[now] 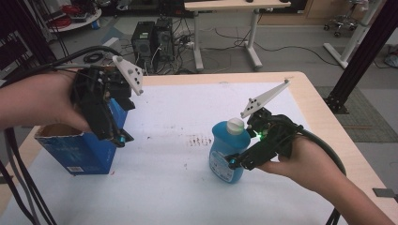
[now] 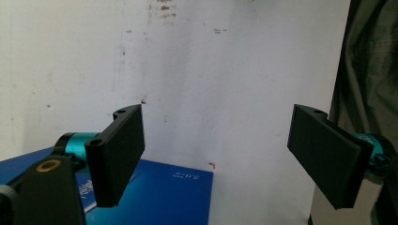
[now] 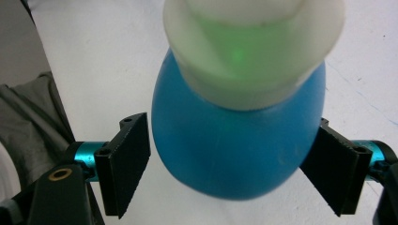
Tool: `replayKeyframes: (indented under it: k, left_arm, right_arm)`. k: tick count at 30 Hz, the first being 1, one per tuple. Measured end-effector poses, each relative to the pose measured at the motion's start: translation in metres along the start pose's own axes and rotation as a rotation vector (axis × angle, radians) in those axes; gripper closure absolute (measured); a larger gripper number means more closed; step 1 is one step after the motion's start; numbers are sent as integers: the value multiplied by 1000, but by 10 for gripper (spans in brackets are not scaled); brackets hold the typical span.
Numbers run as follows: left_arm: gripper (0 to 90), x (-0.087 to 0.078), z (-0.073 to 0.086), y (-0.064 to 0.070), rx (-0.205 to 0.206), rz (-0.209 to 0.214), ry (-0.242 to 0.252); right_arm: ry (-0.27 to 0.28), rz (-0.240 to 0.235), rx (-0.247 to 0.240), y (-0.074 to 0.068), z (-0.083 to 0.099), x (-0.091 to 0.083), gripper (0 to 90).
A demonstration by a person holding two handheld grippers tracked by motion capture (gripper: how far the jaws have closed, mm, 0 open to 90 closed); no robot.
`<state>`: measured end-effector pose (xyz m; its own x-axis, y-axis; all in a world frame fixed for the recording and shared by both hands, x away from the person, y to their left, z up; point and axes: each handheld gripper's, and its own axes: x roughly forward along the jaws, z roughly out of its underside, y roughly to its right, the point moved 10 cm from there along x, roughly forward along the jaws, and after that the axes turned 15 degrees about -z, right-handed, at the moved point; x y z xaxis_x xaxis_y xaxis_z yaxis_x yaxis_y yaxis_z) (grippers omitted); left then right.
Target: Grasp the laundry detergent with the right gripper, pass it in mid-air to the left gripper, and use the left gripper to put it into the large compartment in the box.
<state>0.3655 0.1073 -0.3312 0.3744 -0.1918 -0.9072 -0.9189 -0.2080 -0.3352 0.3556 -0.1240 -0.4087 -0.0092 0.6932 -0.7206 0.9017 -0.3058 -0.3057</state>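
Observation:
A blue bottle [image 1: 224,152] with a white cap [image 1: 235,125] stands upright on the white sheet, right of centre. My right gripper [image 1: 231,159] comes in from the right with its jaws on either side of the bottle's body [image 3: 234,136], open and very close to its sides. On the left an open-topped blue cardboard box [image 1: 77,152] stands on the table. My left gripper [image 1: 120,138] hangs over the box's right edge, open, with nothing between its jaws. In the left gripper view the gripper [image 2: 216,154] looks down at the box's blue side [image 2: 164,197] and the sheet.
A stained white sheet [image 1: 187,187] covers most of the wooden table [image 1: 324,117]. Beyond the far edge stand computer towers [image 1: 150,40] and a desk's legs [image 1: 197,47]. A black frame post [image 1: 361,61] rises at the right.

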Motion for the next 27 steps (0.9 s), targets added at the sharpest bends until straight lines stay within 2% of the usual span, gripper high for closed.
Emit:
replayKeyframes:
  k: [7,13,27]
  left_arm:
    - [194,0,0,1,-4,3,1]
    - [194,0,0,0,-6,1,0]
    - [194,0,0,-1,-1,0,2]
  right_arm:
    - [6,19,14,2,0,9,202]
    - [11,43,25,8,1,10,203]
    - [24,51,40,11,0,11,212]
